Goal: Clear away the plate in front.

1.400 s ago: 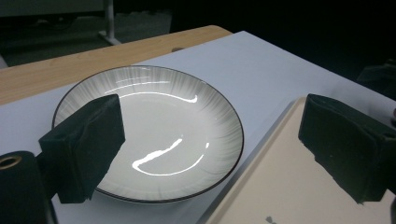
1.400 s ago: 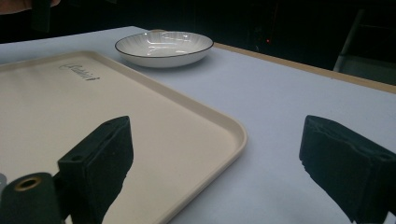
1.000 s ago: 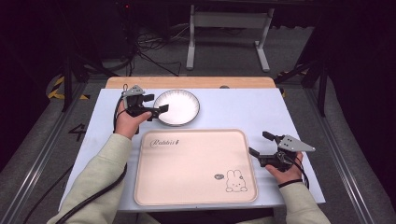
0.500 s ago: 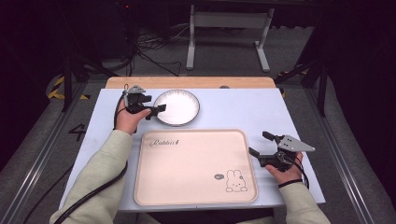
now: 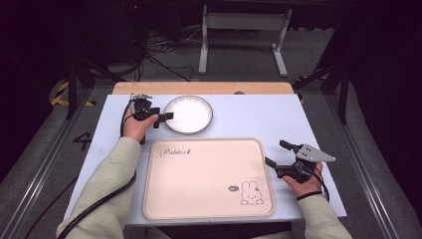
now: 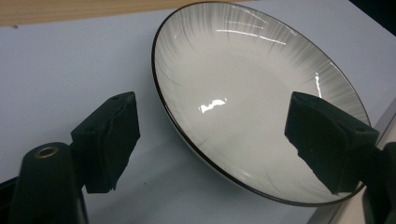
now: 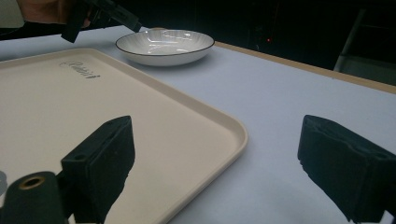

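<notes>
Lying nearest the worktop's front edge: one beige tray (image 5: 209,179), rectangular with rounded corners, script lettering at its far left corner, rabbit print at its near right corner; nothing on it.

Right gripper (image 5: 276,155): held just off the tray's right edge, near the worktop's right side; jaws spread wide, nothing between them. In the right gripper view one jaw stands over the tray's corner, the other over bare worktop (image 7: 299,107).

Left gripper (image 5: 164,120): held at the far left, beyond the tray; jaws wide apart and empty, straddling the near rim of the bowl.

Bowl (image 5: 188,115): white, dark-rimmed, ribbed inside, resting near the far edge.
</notes>
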